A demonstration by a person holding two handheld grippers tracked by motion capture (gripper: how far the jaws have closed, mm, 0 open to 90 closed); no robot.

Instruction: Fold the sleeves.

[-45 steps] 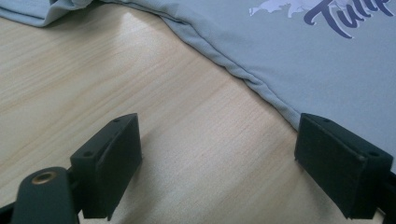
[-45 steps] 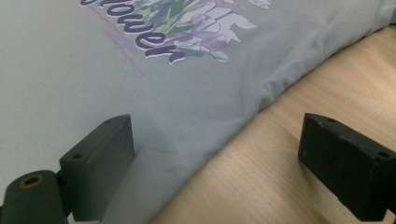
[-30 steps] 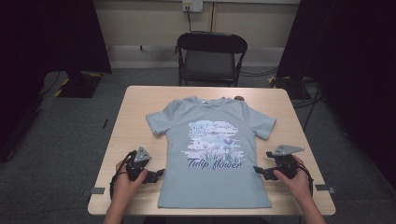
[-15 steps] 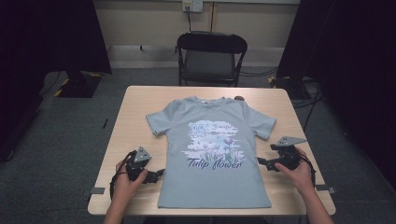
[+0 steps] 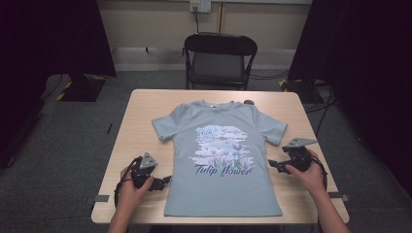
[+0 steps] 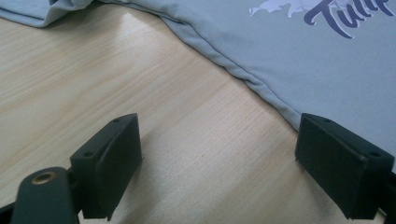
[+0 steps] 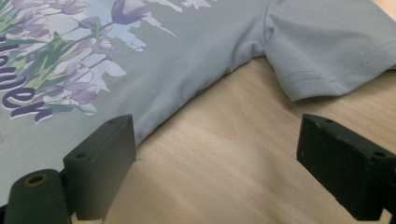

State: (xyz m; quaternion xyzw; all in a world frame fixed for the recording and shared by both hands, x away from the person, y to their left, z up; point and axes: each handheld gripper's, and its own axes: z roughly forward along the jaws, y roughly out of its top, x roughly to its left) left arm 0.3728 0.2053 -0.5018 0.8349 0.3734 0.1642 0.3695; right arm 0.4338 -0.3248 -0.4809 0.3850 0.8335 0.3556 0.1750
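Note:
A light blue T-shirt [image 5: 221, 155] printed with tulips and "Tulip flower" lies flat, front up, on the wooden table [image 5: 136, 121], collar toward the far edge. My left gripper [image 5: 163, 182] rests on the bare wood just left of the shirt's side seam [image 6: 252, 81], jaws wide open with nothing between them. My right gripper [image 5: 273, 165] hovers open beside the shirt's right side, below the right sleeve [image 7: 327, 51]. Its left jaw sits at the shirt's edge [image 7: 168, 116], its right jaw over bare wood.
A black folding chair [image 5: 218, 56] stands behind the table's far edge. A small dark object [image 5: 248, 102] lies on the table beside the collar. Black curtains hang at both sides and cables trail on the grey floor at the right.
My right gripper has moved up the table and inward toward the shirt's right side, below the sleeve. My left gripper has stayed where it was.

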